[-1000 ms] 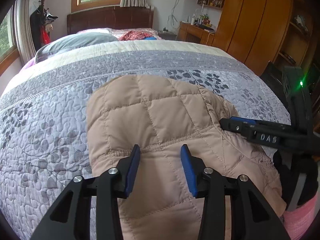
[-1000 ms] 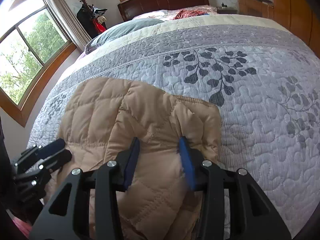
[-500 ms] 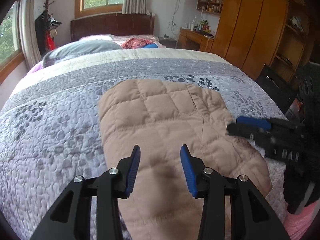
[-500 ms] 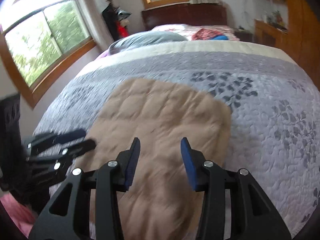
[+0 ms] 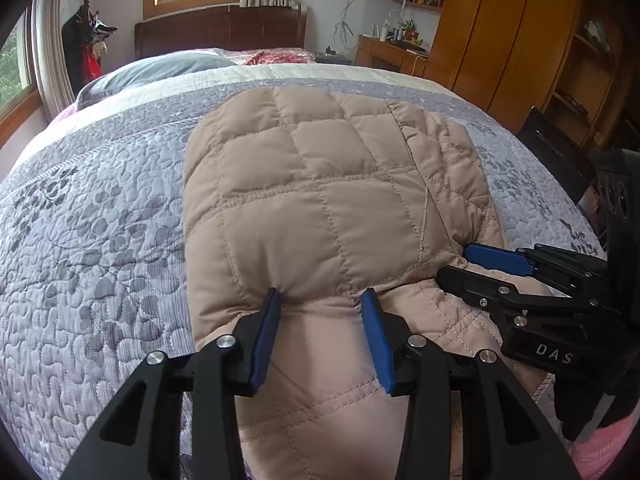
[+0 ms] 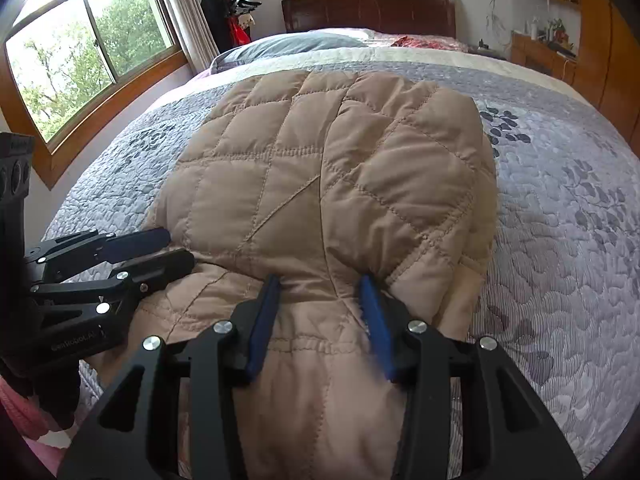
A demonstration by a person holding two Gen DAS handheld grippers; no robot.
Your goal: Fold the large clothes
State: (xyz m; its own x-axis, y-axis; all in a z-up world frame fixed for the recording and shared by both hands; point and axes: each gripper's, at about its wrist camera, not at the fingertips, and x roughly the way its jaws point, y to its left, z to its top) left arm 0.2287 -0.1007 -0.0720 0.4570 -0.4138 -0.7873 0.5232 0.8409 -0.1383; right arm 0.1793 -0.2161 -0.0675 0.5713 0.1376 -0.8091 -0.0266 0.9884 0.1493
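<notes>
- A tan quilted jacket [image 5: 328, 200] is laid out on a bed covered by a grey leaf-patterned quilt [image 5: 100, 240], and it stretches straight ahead of both sets of tongs.
- A folded-over layer of the jacket is seen ending in a puffy edge just at the tips of both tongs, with a flatter layer lying underneath, nearer the cameras.
- The left tongs [image 5: 322, 300] are held wide open, the blue pads set on either side of a stretch of that folded edge; the tips are pressed against the fabric, but nothing is pinched between them.
- The right tongs [image 6: 320, 284] are likewise spread wide, the tips pushed into the jacket's folded edge, and no fabric is clamped.
- In the left view the right tongs [image 5: 496, 260] are seen to the right, lying on the jacket's right edge.
- In the right view the left tongs [image 6: 160, 250] are seen to the left, resting at the jacket's left edge.
- A grey pillow [image 6: 292, 46] and a dark wooden headboard [image 6: 368, 10] are found far ahead of the tongs, beyond the jacket.
- A window [image 6: 80, 52] is seen to the left and a wooden wardrobe [image 5: 504, 32] to the right.
</notes>
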